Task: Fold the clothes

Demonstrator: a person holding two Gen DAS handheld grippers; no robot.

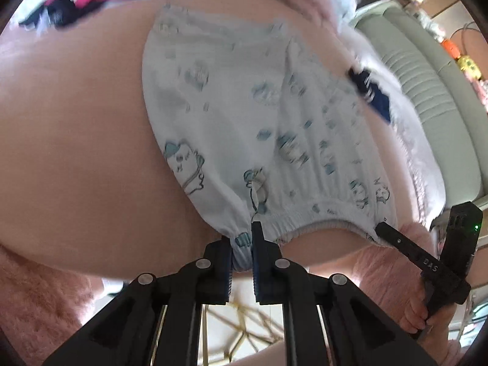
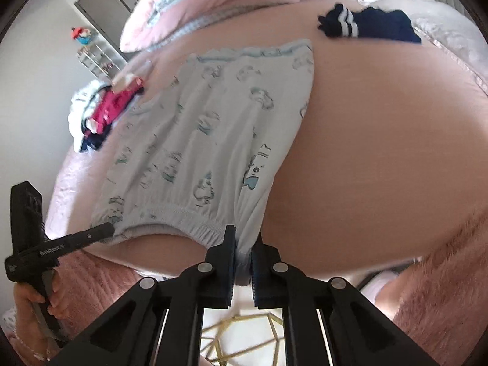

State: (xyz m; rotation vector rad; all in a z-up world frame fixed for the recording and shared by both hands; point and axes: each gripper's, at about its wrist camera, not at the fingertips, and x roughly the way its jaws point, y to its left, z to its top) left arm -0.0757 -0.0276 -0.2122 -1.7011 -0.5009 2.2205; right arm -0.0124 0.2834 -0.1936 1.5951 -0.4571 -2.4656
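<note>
A: Left wrist view first. The left hand-held gripper (image 1: 241,253) is pinched on one corner of the shorts (image 1: 244,128), right at the stretchy waistband.

B: And the other one?

A: The right hand-held gripper (image 2: 243,259) is pinched on the other corner of the same waistband. Both jaws are almost shut, with cloth between them.

B: Where are the shorts?

A: Flat on the bed (image 1: 76,140), on the pink sheet. The waistband is the near edge, close to the person. The legs point away, toward the pillows (image 2: 189,15).

B: So which way do they lie?

A: The long way runs straight out from both grippers. The waistband runs across, from one gripper to the other. Neither hand is nearer. Each has its own corner.

B: How are the hands held?

A: Both tip down steeply at the bed edge, side by side. A hand (image 2: 33,299) grips the left handle.

B: What comes next, do you think?

A: I think they lift the waistband and carry it away, over to the leg ends. Both must go together, or the fold goes crooked.

B: Anything else close by?

A: A navy sock (image 2: 369,27) and a clothes pile (image 2: 100,113), both well apart from the shorts.
</note>
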